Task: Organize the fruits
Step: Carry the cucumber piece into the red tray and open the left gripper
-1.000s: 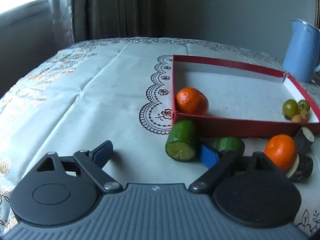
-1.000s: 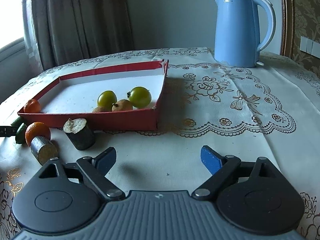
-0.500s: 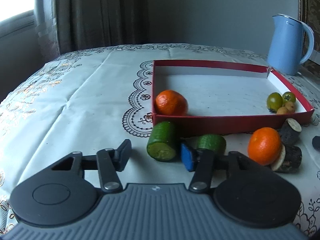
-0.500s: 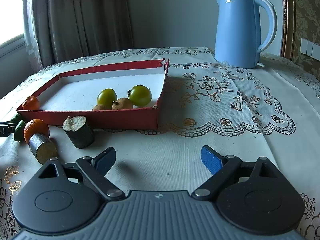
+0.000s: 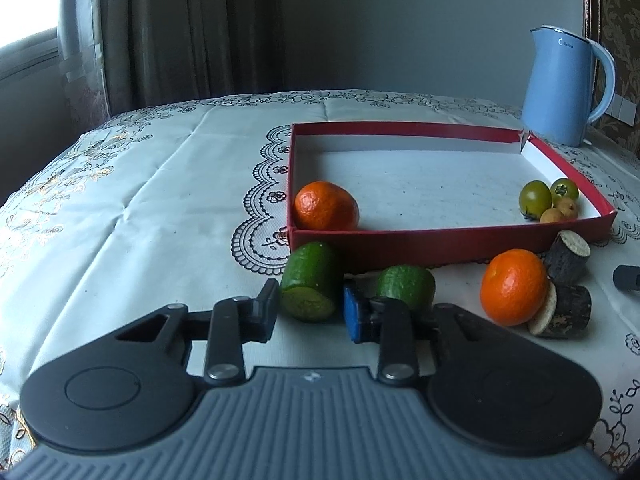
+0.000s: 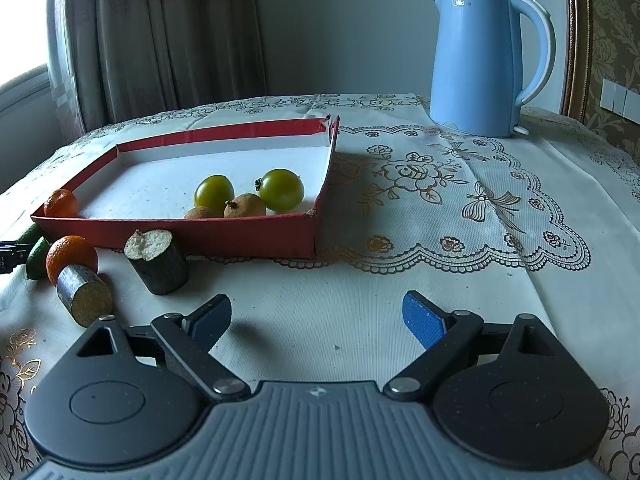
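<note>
A red tray (image 5: 440,238) holds an orange (image 5: 326,206), two green fruits (image 5: 535,196) and small brown fruits (image 5: 554,215). In front of it lie two cucumber pieces (image 5: 310,282) (image 5: 406,283), a second orange (image 5: 513,287) and two dark cut stem pieces (image 5: 568,256). My left gripper (image 5: 310,312) has its jaws narrowed around the left cucumber piece, close on both sides; contact is unclear. My right gripper (image 6: 318,320) is open and empty above bare cloth, right of the stem pieces (image 6: 158,260) and the tray (image 6: 200,236).
A blue kettle (image 6: 486,64) stands at the back right of the table; it also shows in the left wrist view (image 5: 560,88). The lace tablecloth (image 6: 440,208) covers the table. Curtains hang behind.
My left gripper's jaws have closed in from wide open to either side of the left cucumber piece, and the gripper has shifted left. My right gripper has hardly moved.
</note>
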